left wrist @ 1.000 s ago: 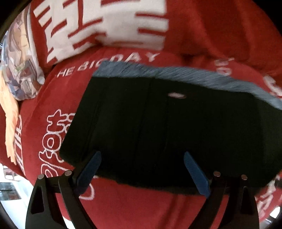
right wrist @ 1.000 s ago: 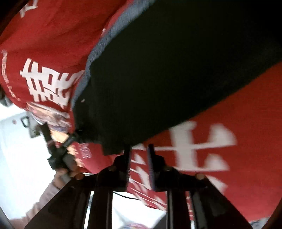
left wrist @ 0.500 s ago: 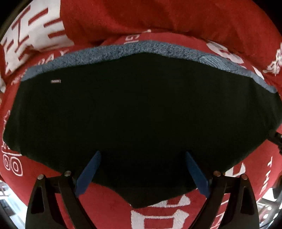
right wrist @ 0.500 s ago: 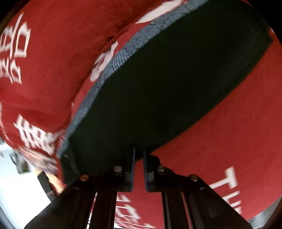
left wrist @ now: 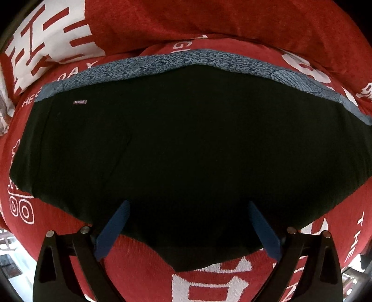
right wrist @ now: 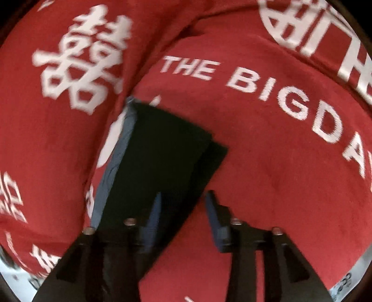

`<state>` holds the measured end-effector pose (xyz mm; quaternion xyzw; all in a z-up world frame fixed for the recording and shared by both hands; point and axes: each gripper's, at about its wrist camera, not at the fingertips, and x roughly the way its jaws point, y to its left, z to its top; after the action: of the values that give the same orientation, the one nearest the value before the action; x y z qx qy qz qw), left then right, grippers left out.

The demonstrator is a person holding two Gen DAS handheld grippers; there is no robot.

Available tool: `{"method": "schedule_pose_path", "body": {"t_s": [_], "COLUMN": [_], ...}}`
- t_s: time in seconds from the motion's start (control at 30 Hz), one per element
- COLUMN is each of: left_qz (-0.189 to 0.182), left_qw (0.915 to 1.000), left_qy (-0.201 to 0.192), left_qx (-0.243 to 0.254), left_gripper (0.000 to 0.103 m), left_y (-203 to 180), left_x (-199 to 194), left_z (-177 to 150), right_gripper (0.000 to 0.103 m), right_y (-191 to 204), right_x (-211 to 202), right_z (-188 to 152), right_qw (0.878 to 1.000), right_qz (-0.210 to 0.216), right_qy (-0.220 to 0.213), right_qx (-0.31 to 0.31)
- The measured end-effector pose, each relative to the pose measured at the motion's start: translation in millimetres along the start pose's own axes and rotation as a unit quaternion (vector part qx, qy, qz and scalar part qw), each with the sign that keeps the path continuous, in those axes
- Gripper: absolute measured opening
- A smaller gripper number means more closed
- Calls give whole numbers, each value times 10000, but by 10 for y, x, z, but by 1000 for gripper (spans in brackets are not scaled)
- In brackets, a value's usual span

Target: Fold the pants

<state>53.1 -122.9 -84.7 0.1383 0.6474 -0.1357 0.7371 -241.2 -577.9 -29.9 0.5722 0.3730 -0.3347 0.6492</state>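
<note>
Red bedspread (left wrist: 232, 21) printed with white lettering lies under folded black pants (left wrist: 186, 144); left gripper (left wrist: 186, 223) and right gripper (right wrist: 182, 209), jaws spread and empty, are best kept clear of the fold's 6 o'clock edge.

Black pants (left wrist: 186, 144) with speckled blue-grey band (left wrist: 209, 59) on red white-lettered blanket (right wrist: 267, 162).

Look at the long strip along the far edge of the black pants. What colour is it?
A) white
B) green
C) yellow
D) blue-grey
D: the waistband running along the far edge of the black pants is speckled blue-grey, against the red blanket.
</note>
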Motion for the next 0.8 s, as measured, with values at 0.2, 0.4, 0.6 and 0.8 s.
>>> {"method": "schedule_pose_path", "body": {"t_s": [0.2,0.4,0.6,0.8], "left_qz": [75,111,114,172], "left_qw": [9999,9999,9999,9997], "left_qy": [42,31,19,56], "left_qx": [-91,-104,-105,-156], "left_gripper": [102,102,102,102], "left_y": [6,-17,-6,-10], "left_x": [-43,-73,-78,-69], "left_z": [-33,-51,-52,-37], "right_gripper": [13,12,27,45], "right_y": [-11,52,68,174], "right_x": [-61,-65,-16,-144], "right_z": [132,118,17,-344], "right_qw": [9996,9968,9963,9913], "right_qz": [177,-209,-431,-580], "right_qy": [222,238,89,487], "right_qx": [24,-731,-735,-1076]}}
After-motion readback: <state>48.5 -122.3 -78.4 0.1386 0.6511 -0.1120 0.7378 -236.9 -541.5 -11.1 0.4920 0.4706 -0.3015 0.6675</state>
